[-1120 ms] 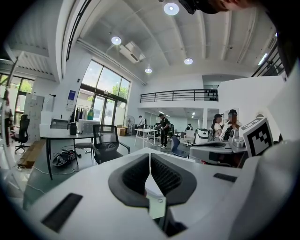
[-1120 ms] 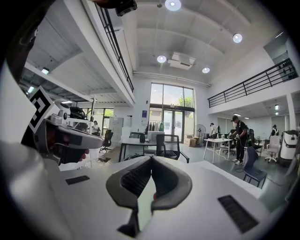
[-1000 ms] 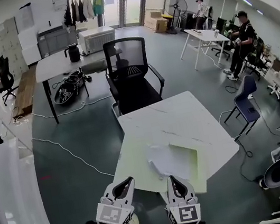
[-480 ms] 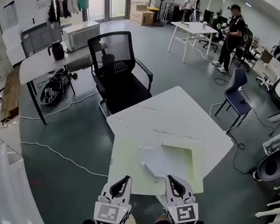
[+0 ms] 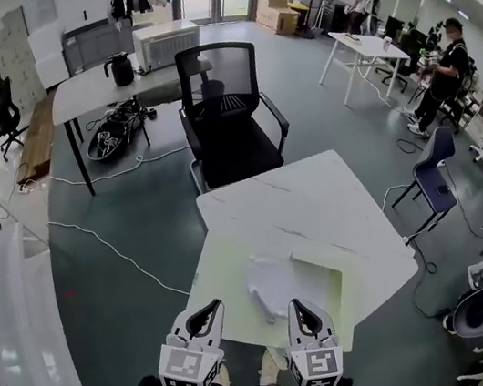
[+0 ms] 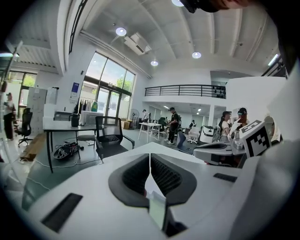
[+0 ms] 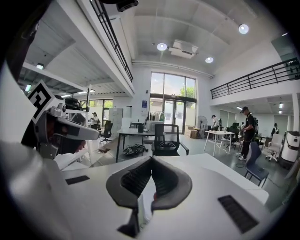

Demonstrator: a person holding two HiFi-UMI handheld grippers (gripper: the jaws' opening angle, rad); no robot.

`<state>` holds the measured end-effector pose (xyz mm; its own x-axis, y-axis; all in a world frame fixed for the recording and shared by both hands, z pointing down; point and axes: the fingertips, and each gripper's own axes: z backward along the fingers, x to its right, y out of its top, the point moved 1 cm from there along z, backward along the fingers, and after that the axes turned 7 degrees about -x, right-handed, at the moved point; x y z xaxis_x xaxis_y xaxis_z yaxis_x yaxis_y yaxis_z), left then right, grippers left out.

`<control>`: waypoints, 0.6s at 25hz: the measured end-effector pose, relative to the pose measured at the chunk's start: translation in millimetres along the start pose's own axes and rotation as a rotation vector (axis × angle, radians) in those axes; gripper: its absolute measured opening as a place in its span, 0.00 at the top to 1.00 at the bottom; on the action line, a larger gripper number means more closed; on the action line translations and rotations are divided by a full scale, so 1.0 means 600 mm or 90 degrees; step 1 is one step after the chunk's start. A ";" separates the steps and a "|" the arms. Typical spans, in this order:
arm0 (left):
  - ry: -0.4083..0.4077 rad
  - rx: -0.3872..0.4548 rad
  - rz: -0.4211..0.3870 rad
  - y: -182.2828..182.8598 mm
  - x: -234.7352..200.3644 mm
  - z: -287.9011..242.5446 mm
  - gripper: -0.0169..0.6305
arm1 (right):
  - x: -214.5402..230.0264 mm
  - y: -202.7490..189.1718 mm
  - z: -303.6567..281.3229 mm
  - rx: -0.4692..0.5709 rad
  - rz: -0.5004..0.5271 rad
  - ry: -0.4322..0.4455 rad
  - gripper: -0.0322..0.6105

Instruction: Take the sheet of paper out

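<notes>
A crumpled white sheet of paper lies on a pale green folder at the near end of the white marble table. Both grippers are low in the head view, just short of the table's near edge and side by side. My left gripper is a little left of the paper, and its curved jaws meet at the tips with nothing between them. My right gripper points at the folder's near edge and is also shut and empty. Neither touches the paper or the folder.
A black office chair stands at the table's far side and a blue chair to its right. A grey table with a black jug is behind on the left. A cable runs across the floor. People stand at the back right.
The head view has swung a little and the table sits slightly differently in it. Both grippers stay low before the near edge, still shut. The paper lies as before.
</notes>
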<state>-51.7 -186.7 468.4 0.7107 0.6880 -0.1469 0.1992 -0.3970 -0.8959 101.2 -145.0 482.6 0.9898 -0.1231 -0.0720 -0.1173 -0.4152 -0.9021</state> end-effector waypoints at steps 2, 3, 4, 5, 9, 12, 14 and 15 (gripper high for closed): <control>0.016 -0.006 0.013 -0.008 -0.003 -0.018 0.93 | 0.012 -0.014 -0.017 -0.011 0.001 0.016 0.92; 0.024 -0.010 0.018 -0.013 -0.003 -0.027 0.93 | 0.017 -0.021 -0.025 -0.017 0.000 0.026 0.92; 0.030 -0.016 0.023 -0.019 -0.003 -0.037 0.93 | 0.023 -0.028 -0.032 -0.023 -0.001 0.036 0.92; 0.036 -0.020 0.028 -0.023 -0.002 -0.047 0.93 | 0.029 -0.034 -0.041 -0.030 -0.001 0.045 0.92; 0.057 -0.041 0.047 -0.040 -0.005 -0.087 0.93 | 0.039 -0.059 -0.083 -0.056 -0.007 0.088 0.92; 0.071 -0.058 0.063 -0.069 -0.011 -0.112 0.93 | 0.037 -0.089 -0.115 -0.079 -0.006 0.119 0.92; 0.085 -0.067 0.074 -0.090 -0.016 -0.126 0.93 | 0.038 -0.109 -0.136 -0.091 -0.003 0.138 0.92; 0.093 -0.071 0.080 -0.099 -0.021 -0.134 0.93 | 0.039 -0.118 -0.147 -0.097 -0.001 0.148 0.92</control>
<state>-18.0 -220.6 557.4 0.8232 0.5370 -0.1843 0.1712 -0.5443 -0.8212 125.4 -198.2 582.4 0.9468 -0.3187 0.0456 -0.1435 -0.5447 -0.8263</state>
